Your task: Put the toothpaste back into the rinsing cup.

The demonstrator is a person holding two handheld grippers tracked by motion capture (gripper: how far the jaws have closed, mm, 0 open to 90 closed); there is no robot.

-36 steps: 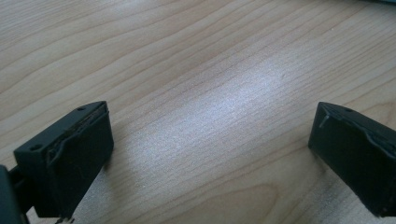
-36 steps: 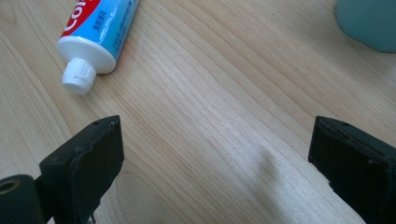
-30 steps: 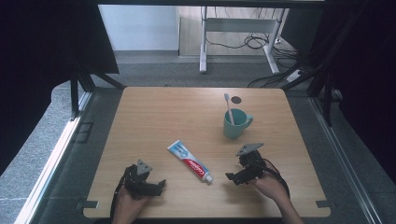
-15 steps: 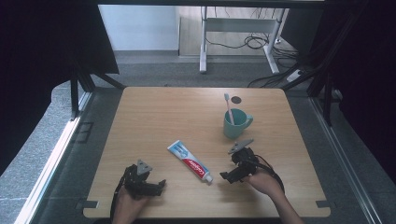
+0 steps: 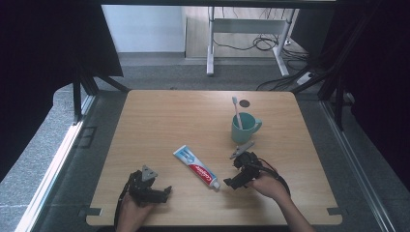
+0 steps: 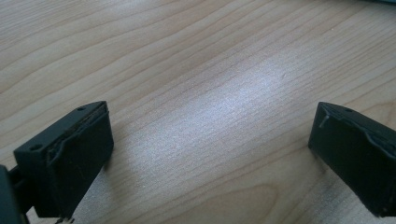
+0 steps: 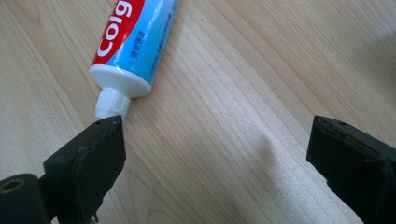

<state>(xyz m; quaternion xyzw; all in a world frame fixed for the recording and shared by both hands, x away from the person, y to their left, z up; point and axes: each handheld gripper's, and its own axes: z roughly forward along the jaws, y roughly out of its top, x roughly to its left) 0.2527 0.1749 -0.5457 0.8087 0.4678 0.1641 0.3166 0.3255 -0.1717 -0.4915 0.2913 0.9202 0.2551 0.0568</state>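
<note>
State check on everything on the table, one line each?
toothpaste tube: lying flat, white cap on, cap end toward the right gripper.
toothbrush: standing in the cup, head up.
cup: upright, handle to the right.
right gripper: open, one jaw by the tube's cap, holding nothing.
left gripper: open, low over bare wood, holding nothing.

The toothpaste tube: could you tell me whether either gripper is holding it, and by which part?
Nothing is held. The right gripper is open, one jaw just beside the toothpaste tube at its cap end; the left gripper is open over bare table.
</note>
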